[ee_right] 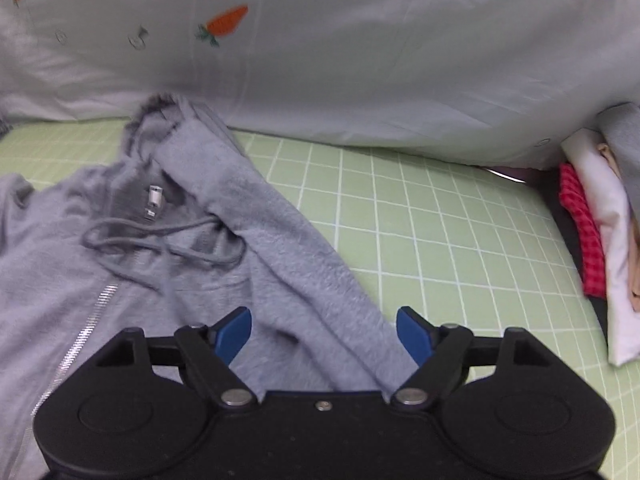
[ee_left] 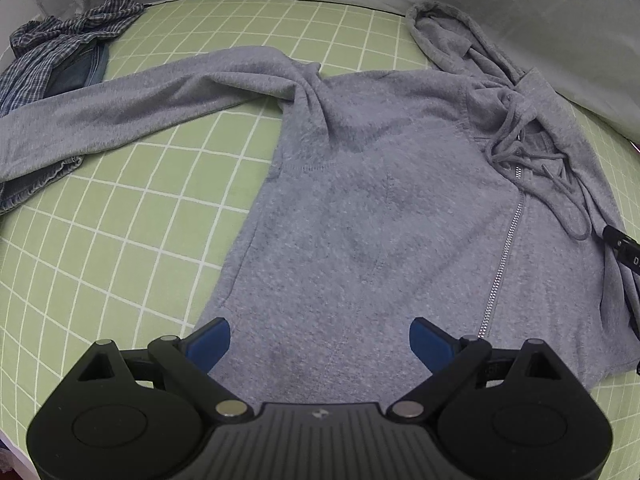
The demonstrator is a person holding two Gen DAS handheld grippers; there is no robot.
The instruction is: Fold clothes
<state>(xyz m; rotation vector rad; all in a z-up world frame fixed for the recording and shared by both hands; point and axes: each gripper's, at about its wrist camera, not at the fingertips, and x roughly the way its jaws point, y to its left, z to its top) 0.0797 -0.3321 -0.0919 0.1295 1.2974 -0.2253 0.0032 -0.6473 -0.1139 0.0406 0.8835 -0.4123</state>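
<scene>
Both tongs are spread wide with nothing pinched: the left tongs (ee_left: 320,340) hang over the hem end of the grey hoodie (ee_left: 380,208), and the right tongs (ee_right: 324,332) sit just above the sleeve (ee_right: 288,240) that's draped diagonally across the chest, so I'd guess that sleeve fold is done. The hoodie lies zipped, front up, on the green checked bed (ee_left: 120,240), hood (ee_left: 448,36) toward the carrot pillow (ee_left: 560,20). The other sleeve (ee_left: 140,96) is stretched out flat toward the plaid shirt (ee_left: 60,48), probably next to fold in.
</scene>
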